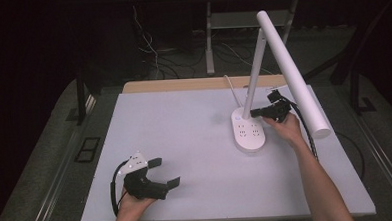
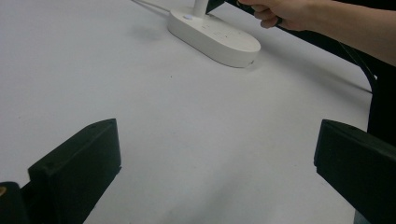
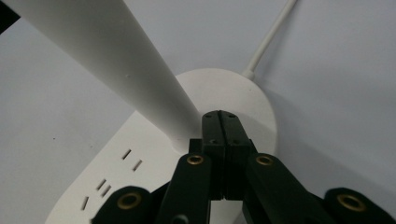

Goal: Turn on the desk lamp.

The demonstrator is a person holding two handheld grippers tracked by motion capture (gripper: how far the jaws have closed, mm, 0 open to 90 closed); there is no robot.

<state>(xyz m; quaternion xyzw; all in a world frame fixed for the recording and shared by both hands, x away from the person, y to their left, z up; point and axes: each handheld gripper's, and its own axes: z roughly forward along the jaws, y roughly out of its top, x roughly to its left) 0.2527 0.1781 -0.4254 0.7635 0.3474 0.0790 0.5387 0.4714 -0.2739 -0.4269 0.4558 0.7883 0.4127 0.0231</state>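
Desk lamp (image 1: 255, 83) standing right of centre on white worktop (image 1: 185, 141): oval base (image 1: 248, 132) with socket slots and small button, upright stem (image 3: 121, 65), long tilted head (image 1: 292, 66), white cord (image 3: 268, 42) trailing off behind. Right claw (image 1: 258, 112) pressed together, nothing between the jaws, tips at foot of stem, just over top of base; contact with base not clear. Left claw (image 1: 164, 173) spread wide apart, empty, resting near front left of worktop, well apart from lamp. Step judged in hand: pressing a control on base with closed tips. Next move likely calling for a short, straight push, then a lift clear of stem.
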